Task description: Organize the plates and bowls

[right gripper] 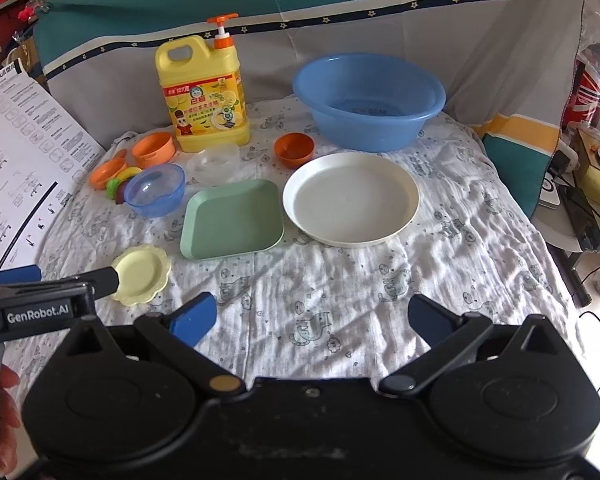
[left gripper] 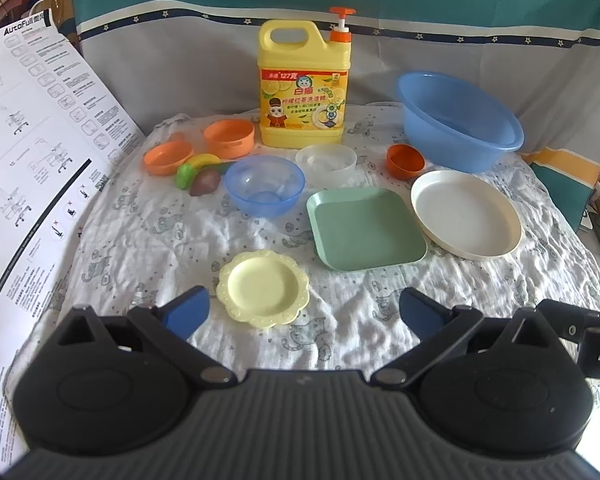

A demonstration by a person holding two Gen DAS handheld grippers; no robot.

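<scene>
Nothing is stacked yet, so we judge ourselves at the very start of sorting. Our left gripper (left gripper: pixel 304 310) hangs with its jaws wide apart over the near edge of the cloth (left gripper: pixel 148 240), and the yellow plate (left gripper: pixel 263 288) lies just ahead of it, beside the left finger (left gripper: pixel 188 312). Seen from the right wrist, one left finger overlaps that plate's near-left rim; we cannot tell whether it touches. Our right gripper (right gripper: pixel 312 320) is likewise spread and empty, above bare cloth at the near middle.

The plates sit in a loose row: yellow plate nearest and leftmost, green plate (left gripper: pixel 364 228) beyond it to the right, white plate (left gripper: pixel 466 214) just right of the green one. The bowls lie farther back: blue bowl (left gripper: pixel 264 186) left of the green plate, clear bowl (left gripper: pixel 326 162) behind it, red bowl (left gripper: pixel 406 160) near the basin (left gripper: pixel 460 120), and two orange bowls (left gripper: pixel 228 138) at the far left by the toy fruit (left gripper: pixel 198 174). A soap jug (left gripper: pixel 304 88) stands at the far middle.

We think the yellow plate is the first pick. That calls for lowering the left jaws across its scalloped rim and closing on the edge, since it lies flat on soft, wrinkled cloth.
</scene>
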